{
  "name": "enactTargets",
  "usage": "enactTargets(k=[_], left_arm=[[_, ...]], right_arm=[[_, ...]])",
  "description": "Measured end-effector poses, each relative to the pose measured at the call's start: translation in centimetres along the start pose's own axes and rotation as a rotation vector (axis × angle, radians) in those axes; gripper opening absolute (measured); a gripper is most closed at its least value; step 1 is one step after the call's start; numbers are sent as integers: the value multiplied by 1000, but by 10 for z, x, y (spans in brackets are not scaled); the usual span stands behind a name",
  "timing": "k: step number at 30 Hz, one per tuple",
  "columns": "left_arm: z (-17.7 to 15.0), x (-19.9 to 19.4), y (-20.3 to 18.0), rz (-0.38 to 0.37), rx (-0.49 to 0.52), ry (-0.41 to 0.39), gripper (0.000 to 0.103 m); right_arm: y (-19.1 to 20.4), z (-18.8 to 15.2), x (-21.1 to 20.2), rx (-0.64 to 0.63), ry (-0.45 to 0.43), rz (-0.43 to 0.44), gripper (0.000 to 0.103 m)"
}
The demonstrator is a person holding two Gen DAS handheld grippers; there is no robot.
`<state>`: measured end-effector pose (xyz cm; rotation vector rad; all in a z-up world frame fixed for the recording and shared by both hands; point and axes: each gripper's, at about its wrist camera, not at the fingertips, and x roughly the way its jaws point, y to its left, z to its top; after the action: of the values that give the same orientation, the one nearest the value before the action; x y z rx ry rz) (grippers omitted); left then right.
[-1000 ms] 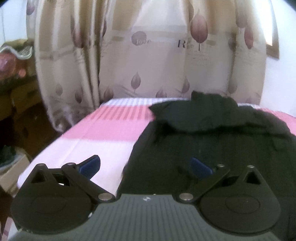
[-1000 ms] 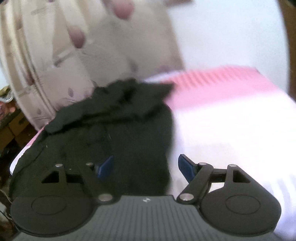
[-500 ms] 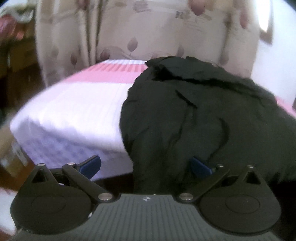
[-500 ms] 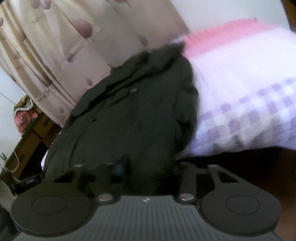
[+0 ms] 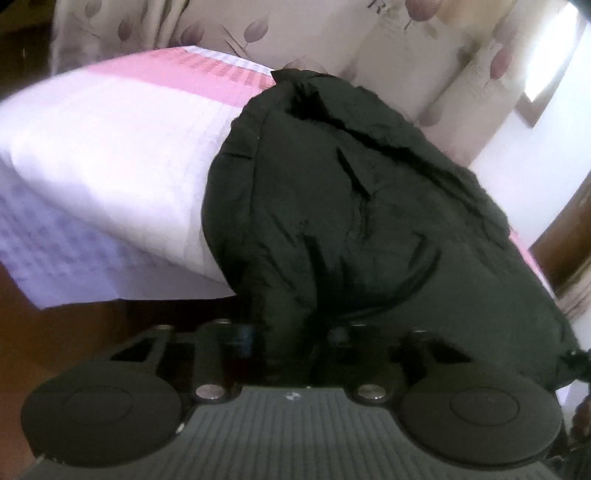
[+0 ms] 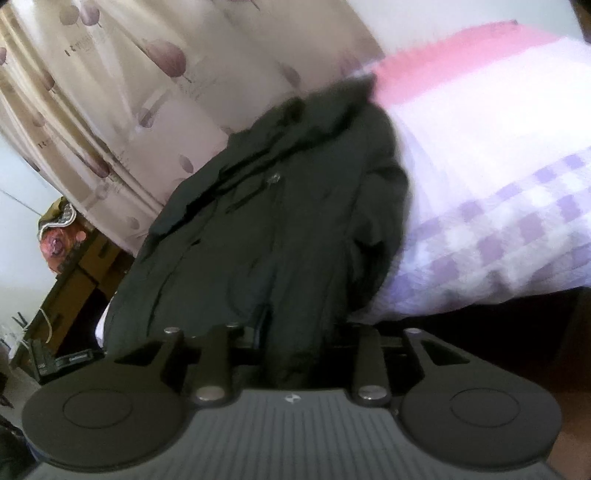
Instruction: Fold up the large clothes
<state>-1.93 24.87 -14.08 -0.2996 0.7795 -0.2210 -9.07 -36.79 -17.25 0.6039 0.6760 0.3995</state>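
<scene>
A large black jacket (image 5: 351, 203) lies on a bed (image 5: 110, 129) with a pink, white and lilac checked sheet, its lower edge hanging over the near side. In the left wrist view my left gripper (image 5: 288, 332) is closing its jaws, and a bunched fold of the jacket's hem sits pinched between them. The right wrist view shows the same jacket (image 6: 277, 221) running away up the bed (image 6: 480, 129). There my right gripper (image 6: 295, 332) is shut on another part of the hanging hem. The fingertips of both grippers are mostly buried in dark cloth.
A beige curtain (image 5: 332, 29) with purple leaf prints hangs behind the bed, also in the right wrist view as the curtain (image 6: 129, 92). Wooden furniture (image 6: 74, 266) with clutter stands at the left. Brown floor (image 5: 55, 332) lies below the bed's edge.
Both grippers dropped from above the bed to its near edge. The right one closed on the jacket's hem first, then the left one drew in on it too.
</scene>
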Motion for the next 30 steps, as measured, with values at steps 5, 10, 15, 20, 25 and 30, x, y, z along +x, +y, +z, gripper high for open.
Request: enactTargets(k=[5, 10, 15, 20, 25, 30], left_arm=[[16, -39, -17, 15, -20, -82, 12], [39, -76, -27, -34, -82, -213, 12], [44, -93, -44, -23, -91, -276, 12], [53, -111, -51, -43, -122, -318, 12], [80, -123, -59, -62, -152, -389, 12], [120, -110, -61, -56, -211, -444, 12]], right_arm=[[11, 11, -26, 32, -78, 118, 13], [28, 31, -53, 65, -179, 248, 13], [36, 33, -62, 113, -202, 305, 13], [37, 38, -75, 182, -243, 354, 13], [37, 67, -78, 231, -301, 374, 13], [28, 109, -64, 257, -325, 353, 13]])
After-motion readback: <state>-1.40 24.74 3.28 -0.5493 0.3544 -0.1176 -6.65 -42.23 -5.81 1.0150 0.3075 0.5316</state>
